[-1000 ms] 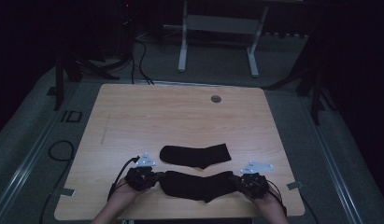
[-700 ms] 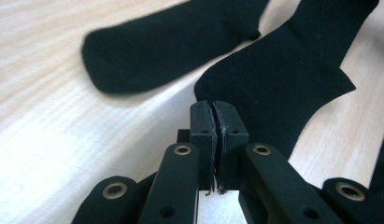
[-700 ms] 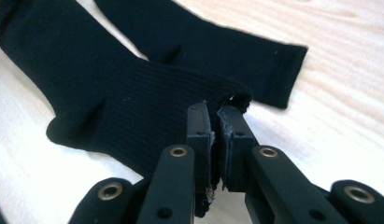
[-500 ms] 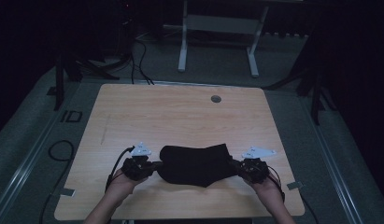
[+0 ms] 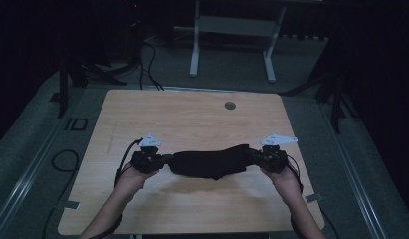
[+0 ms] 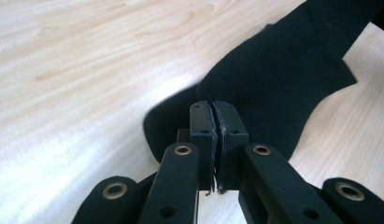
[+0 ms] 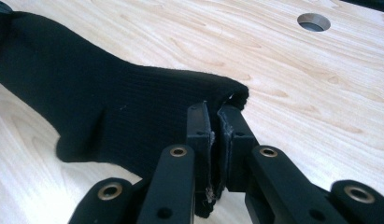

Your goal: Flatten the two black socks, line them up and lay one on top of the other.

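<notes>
I had the black sock (image 5: 212, 163) stretched between both tools, lifted above the wooden table (image 5: 192, 114) near its front edge. My left gripper (image 5: 159, 160) was clamped on one end of the sock, my right gripper (image 5: 254, 155) pinched the other. A round grommet hole (image 5: 230, 105) sat toward the far edge.
</notes>
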`<state>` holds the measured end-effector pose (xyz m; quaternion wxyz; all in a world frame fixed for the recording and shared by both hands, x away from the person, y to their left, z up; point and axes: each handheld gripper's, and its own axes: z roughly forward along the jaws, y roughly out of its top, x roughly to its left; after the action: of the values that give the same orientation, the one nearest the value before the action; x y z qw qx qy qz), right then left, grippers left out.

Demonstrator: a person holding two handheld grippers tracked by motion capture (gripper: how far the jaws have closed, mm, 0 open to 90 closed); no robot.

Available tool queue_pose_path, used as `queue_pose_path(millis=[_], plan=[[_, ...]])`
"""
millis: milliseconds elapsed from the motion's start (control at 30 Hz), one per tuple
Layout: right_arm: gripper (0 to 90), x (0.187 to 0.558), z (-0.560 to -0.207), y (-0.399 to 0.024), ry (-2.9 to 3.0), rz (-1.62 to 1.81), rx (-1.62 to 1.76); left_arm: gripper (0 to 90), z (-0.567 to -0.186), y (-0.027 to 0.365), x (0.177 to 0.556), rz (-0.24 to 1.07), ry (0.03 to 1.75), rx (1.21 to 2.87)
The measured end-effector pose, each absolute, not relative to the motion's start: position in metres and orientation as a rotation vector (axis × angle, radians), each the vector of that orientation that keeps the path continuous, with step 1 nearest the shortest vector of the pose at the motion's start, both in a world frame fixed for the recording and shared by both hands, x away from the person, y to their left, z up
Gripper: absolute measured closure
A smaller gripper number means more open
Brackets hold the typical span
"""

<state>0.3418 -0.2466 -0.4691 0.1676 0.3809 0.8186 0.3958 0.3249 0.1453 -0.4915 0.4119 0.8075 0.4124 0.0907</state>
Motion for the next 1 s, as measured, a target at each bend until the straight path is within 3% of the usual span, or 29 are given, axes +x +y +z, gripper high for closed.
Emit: queue_pose_path(millis=[433, 1000], plan=[[83.8, 0.373, -0.5, -0.239, 2.4, 1.045, 1.202, 87.3, -0.516, 0.149, 0.352, 0.163, 1.14, 2.07], [83.4, 0.382, -0.541, -0.236, 2.448, 0.892, 1.247, 86.8, -0.541, 0.141, 0.363, 0.109, 1.181, 2.138]])
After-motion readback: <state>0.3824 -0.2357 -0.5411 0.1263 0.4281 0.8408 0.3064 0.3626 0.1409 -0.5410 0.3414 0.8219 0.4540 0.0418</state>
